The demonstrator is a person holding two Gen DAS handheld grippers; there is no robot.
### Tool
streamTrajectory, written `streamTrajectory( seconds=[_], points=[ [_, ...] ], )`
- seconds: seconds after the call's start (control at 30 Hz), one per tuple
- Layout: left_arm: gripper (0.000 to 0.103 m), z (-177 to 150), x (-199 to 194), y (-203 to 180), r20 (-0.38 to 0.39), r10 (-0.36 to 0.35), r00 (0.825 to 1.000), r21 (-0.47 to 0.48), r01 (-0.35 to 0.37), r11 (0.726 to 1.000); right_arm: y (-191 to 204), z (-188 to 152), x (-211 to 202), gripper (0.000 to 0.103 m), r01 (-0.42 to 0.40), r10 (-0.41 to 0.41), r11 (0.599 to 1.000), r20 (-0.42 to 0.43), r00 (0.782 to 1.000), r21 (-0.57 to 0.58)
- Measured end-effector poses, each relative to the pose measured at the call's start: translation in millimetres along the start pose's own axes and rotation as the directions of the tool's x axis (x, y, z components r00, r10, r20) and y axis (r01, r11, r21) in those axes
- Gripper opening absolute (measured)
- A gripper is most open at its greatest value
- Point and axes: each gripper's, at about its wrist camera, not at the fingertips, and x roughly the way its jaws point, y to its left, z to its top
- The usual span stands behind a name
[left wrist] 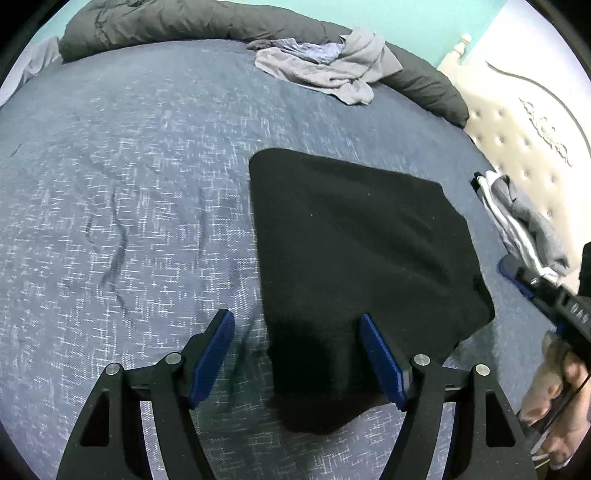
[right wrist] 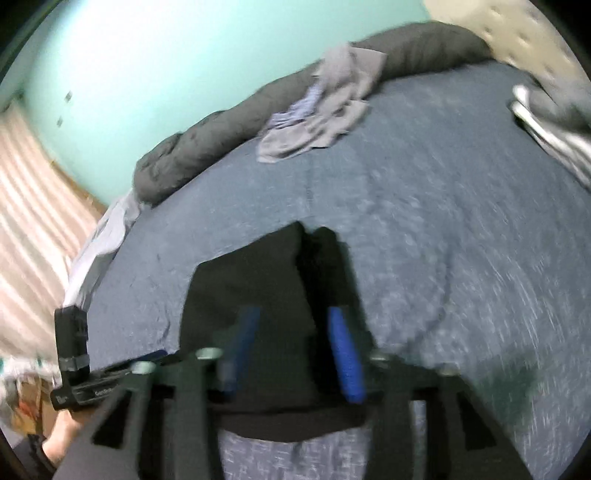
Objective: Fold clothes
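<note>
A black garment lies folded flat on the blue bed cover. My left gripper is open just above the garment's near left edge, with one blue finger over the cover and one over the cloth. In the right wrist view, which is blurred, the black garment lies under my right gripper, whose blue fingers stand apart and hold nothing. The right gripper also shows at the right edge of the left wrist view.
A crumpled grey and blue pile of clothes lies at the far side of the bed against a dark rolled duvet. Grey and white clothes lie by the cream headboard. A teal wall stands behind.
</note>
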Motion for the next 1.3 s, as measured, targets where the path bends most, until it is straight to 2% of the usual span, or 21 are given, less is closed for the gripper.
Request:
streamTrajectory(
  seconds=[0.07,0.1,0.2,0.37,0.47,0.53,0.6,0.7,0.8,0.9,1.13,1.2,1.27,1.3],
  points=[
    [0.075,2,-8,5,0.02,-0.003,1.0,-0.022,0.004,1.0,8,-4,17,0.008,0.007,-0.008,1.0,-0.045,0.999,-0.024],
    [0.075,5,-10,9,0.034,-0.007,0.999,-0.034,0.008,0.999,13,-6,26,0.006,0.011,-0.013,0.999,-0.069,0.998,-0.035],
    [0.075,5,-24,27,0.068,0.001,0.998,-0.087,0.005,0.996,8,-20,55,0.004,0.064,-0.067,0.998,-0.14,0.988,-0.027],
    [0.075,-1,-36,46,0.077,0.017,0.997,-0.122,-0.007,0.992,1,-28,80,0.001,0.12,-0.126,0.992,-0.169,0.977,-0.042],
    [0.075,-6,-45,55,0.089,0.024,0.996,-0.133,-0.012,0.991,3,-18,69,0.0,0.109,-0.111,0.994,-0.159,0.981,-0.018],
    [0.075,-10,-50,61,0.09,0.028,0.996,-0.143,-0.015,0.99,5,-14,52,0.003,0.11,-0.108,0.994,-0.115,0.987,0.009],
    [0.075,-12,-56,65,0.093,0.033,0.995,-0.146,-0.019,0.989,10,-16,32,0.004,0.076,-0.073,0.996,-0.082,0.994,0.044],
    [0.075,-15,-69,70,0.1,0.041,0.994,-0.147,-0.026,0.989,16,-28,17,0.005,0.025,-0.018,0.996,-0.088,0.996,0.083],
    [0.075,-18,-86,72,0.114,0.052,0.992,-0.138,-0.036,0.99,23,-44,21,0.014,-0.014,0.034,0.99,-0.143,0.989,0.141],
    [0.075,-21,-103,73,0.127,0.065,0.99,-0.127,-0.049,0.991,36,-58,28,0.031,-0.028,0.052,0.99,-0.17,0.984,0.141],
    [0.075,-33,-130,77,0.138,0.088,0.986,-0.109,-0.073,0.991,74,-94,50,0.036,-0.083,0.126,0.981,-0.247,0.961,0.176],
    [0.075,-35,-135,78,0.139,0.094,0.986,-0.105,-0.079,0.991,83,-102,59,0.04,-0.105,0.156,0.974,-0.259,0.953,0.199],
    [0.075,-37,-140,78,0.141,0.099,0.985,-0.1,-0.085,0.991,88,-106,66,0.052,-0.108,0.167,0.966,-0.251,0.953,0.233],
    [0.075,-38,-142,79,0.141,0.102,0.985,-0.097,-0.089,0.991,90,-108,69,0.052,-0.107,0.17,0.962,-0.246,0.954,0.25]
  ],
)
